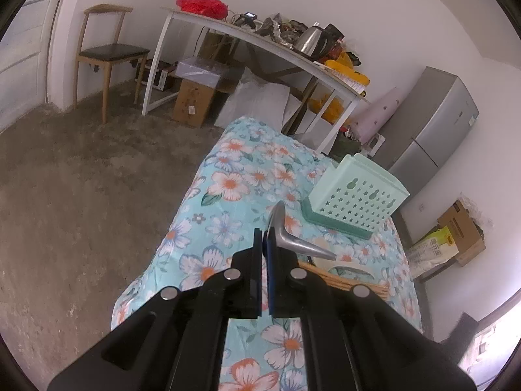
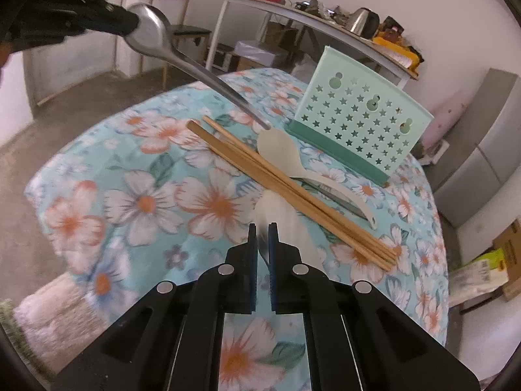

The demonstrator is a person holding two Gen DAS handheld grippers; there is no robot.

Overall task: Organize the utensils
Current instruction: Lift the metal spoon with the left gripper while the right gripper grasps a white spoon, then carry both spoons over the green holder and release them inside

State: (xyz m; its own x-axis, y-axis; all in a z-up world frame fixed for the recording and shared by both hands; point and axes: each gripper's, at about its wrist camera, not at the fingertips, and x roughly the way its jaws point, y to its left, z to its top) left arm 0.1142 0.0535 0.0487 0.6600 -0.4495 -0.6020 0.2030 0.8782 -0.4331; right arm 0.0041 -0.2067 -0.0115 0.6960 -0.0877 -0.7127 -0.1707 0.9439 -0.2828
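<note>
Utensils: we count one metal spoon (image 2: 153,37) in the air, two pale plastic rice paddles and a bundle of wooden chopsticks (image 2: 286,189) on the floral cloth (image 2: 146,202).
Right gripper (image 2: 263,238): our jaws are pressed onto the handle of the nearer rice paddle (image 2: 280,218), blurred, its blade pointing away from us; we judge we hold it by the handle so the blade leads into the holder.
Left gripper (image 1: 264,241): our jaws pinch the metal spoon by its bowl, handle slanting down and away, probably so the handle can drop in first.
Chopsticks: four sticks as far as we can tell, lying side by side diagonally, just beyond the held paddle, waiting their turn.
Second rice paddle (image 2: 286,159): one, flat on the cloth, touching the chopsticks' far side.
Green utensil holder (image 2: 361,120): one, upright on its darker base beyond the loose pieces, nothing visibly in it from here.
</note>
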